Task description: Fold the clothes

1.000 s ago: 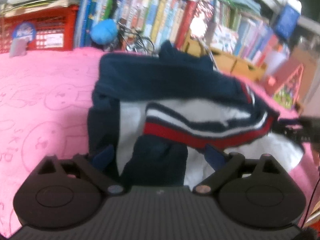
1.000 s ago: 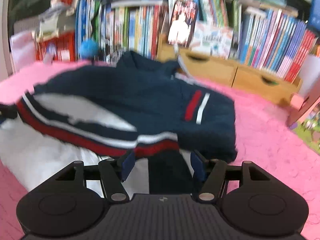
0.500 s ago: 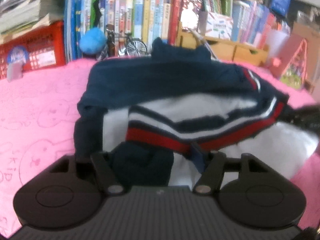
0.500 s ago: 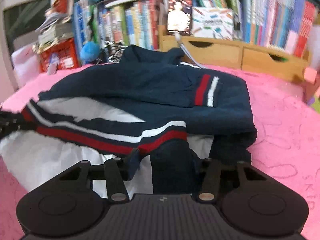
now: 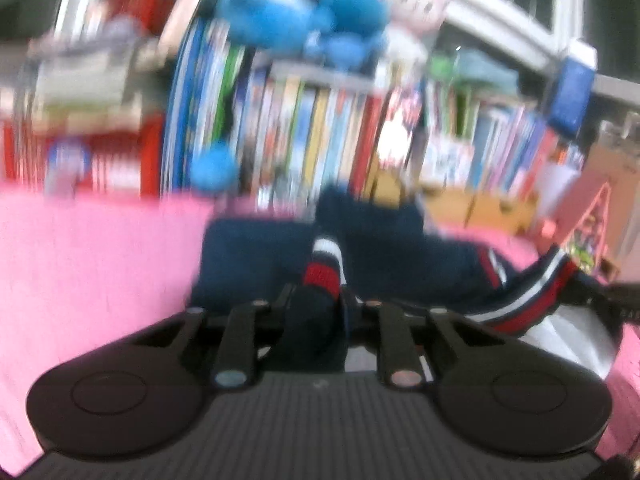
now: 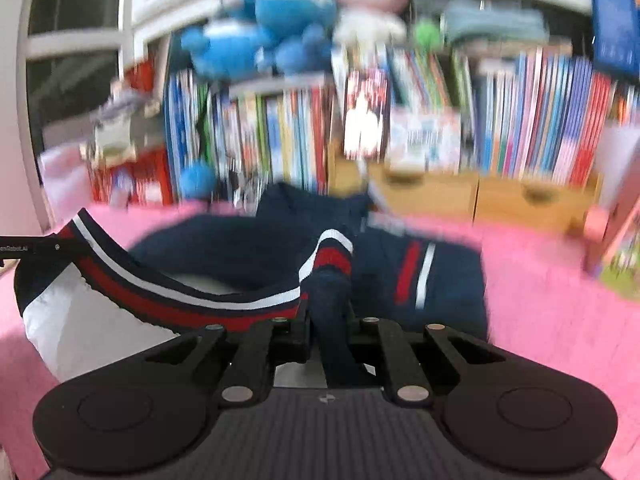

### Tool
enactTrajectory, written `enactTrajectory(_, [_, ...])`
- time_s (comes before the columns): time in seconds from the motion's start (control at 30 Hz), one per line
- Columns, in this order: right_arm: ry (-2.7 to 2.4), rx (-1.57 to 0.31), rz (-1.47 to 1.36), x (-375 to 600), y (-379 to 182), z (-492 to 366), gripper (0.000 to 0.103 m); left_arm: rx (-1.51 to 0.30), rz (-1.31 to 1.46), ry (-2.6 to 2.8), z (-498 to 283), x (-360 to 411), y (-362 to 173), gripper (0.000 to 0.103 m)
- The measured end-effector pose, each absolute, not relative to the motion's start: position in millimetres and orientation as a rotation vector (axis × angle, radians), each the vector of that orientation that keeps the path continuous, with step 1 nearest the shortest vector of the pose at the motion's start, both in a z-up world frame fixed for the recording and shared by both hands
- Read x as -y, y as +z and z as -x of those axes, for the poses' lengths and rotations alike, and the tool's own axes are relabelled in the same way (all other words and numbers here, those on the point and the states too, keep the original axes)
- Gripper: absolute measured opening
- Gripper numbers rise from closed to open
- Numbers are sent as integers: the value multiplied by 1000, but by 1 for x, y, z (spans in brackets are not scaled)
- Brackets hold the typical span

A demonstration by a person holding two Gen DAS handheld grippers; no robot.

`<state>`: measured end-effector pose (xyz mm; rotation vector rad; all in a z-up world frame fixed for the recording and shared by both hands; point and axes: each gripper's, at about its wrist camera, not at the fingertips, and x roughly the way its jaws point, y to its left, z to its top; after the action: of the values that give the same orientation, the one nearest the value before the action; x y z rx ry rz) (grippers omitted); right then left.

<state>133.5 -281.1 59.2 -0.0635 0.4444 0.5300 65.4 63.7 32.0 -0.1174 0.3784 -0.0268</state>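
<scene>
A navy sweater with a red-and-white striped hem lies on the pink blanket. My left gripper is closing its jaws, and a bunch of the striped hem is pinched between them and lifted. In the right wrist view my right gripper is also closing, with another part of the hem squeezed between its pads. The hem stretches between the two grippers and shows the sweater's white lining. The left gripper shows at that view's left edge. Both views are blurred.
A bookshelf packed with books runs along the back, with plush toys on top. Wooden drawers stand at the blanket's far edge. A red crate stands at the back left.
Both grippers went from open around the hem to pinched on it. Both have risen and tilted up, lifting the hem off the blanket.
</scene>
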Motion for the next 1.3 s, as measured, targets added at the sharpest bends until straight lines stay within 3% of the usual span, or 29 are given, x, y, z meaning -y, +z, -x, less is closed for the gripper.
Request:
enactTrajectory(0.13, [487, -361, 46, 280, 92, -170, 14, -324, 16, -21, -129, -65, 63, 21])
enactTrajectory(0.27, [436, -358, 58, 261, 98, -226, 14, -350, -13, 1, -200, -77, 59, 21])
enactTrajectory(0.4, [381, -387, 61, 242, 84, -281, 14, -385, -24, 40, -255, -84, 37, 21])
enactTrajectory(0.47, [351, -404, 55, 241, 73, -304, 14, -398, -26, 110, -276, -93, 25, 14])
enactTrajectory(0.57, [307, -456, 49, 243, 51, -335, 14, -481, 27, 133, -300, -113, 3, 14])
enactTrajectory(0.7, [317, -537, 86, 240, 18, -355, 16, -558, 32, 48, -303, -118, -17, 14])
enactTrajectory(0.77, [319, -557, 95, 239, 7, -358, 18, -540, 108, -47, -293, -127, -11, 21])
enactTrajectory(0.8, [321, -567, 100, 238, 1, -359, 20, -530, 147, -96, -288, -132, -8, 38])
enactTrajectory(0.83, [323, -577, 98, 238, -3, -360, 22, -523, 187, -137, -286, -136, -5, 72])
enactTrajectory(0.87, [328, -584, 82, 240, -6, -361, 23, -522, 216, -165, -287, -138, -3, 84])
enactTrajectory(0.9, [331, -588, 70, 242, -7, -362, 25, -522, 215, -172, -287, -137, -3, 89])
enactTrajectory(1.0, [338, -586, 61, 242, -8, -362, 25, -551, 172, -187, -294, -126, -10, 90])
enactTrajectory(1.07, [345, -578, 67, 239, -8, -362, 25, -636, 116, -160, -308, -119, -26, 85])
enactTrajectory(1.13, [350, -571, 68, 237, -6, -362, 27, -670, 103, -108, -315, -113, -38, 27])
enactTrajectory(1.2, [369, -553, 59, 236, -3, -362, 27, -620, 86, -75, -312, -109, -37, 17])
enactTrajectory(1.27, [377, -538, 84, 233, -3, -368, 33, -585, 38, -39, -310, -105, -34, 18])
enactTrajectory(1.3, [375, -545, 92, 231, -4, -372, 41, -604, 35, -32, -312, -106, -34, 23])
